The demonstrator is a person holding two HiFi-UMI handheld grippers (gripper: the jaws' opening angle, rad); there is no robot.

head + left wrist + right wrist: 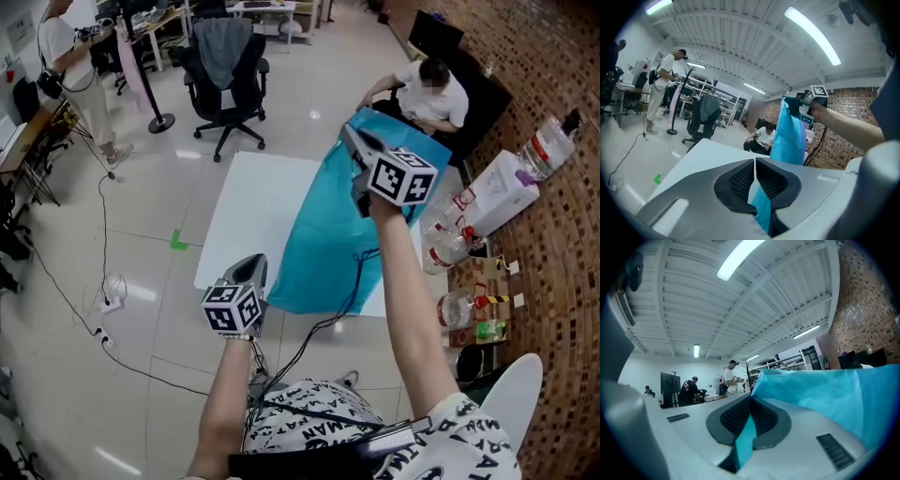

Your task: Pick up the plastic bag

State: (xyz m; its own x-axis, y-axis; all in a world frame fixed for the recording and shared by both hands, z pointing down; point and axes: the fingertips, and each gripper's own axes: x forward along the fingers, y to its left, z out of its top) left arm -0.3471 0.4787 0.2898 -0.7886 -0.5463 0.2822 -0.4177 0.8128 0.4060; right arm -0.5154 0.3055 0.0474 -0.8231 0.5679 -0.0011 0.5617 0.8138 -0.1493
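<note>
Bag [328, 234] hangs slanted over the white mat [248, 202], long axis running gripper to gripper. Right gripper [750, 404] is clamped on its top edge, up high. Left gripper [754, 168] is pinched on the lower corner, nearer the floor.

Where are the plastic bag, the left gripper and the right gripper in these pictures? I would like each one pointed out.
plastic bag [323, 234], head view, middle of its blue face.
left gripper [754, 164], left gripper view, between its jaw tips.
right gripper [750, 401], right gripper view, between its jaw tips.
</note>
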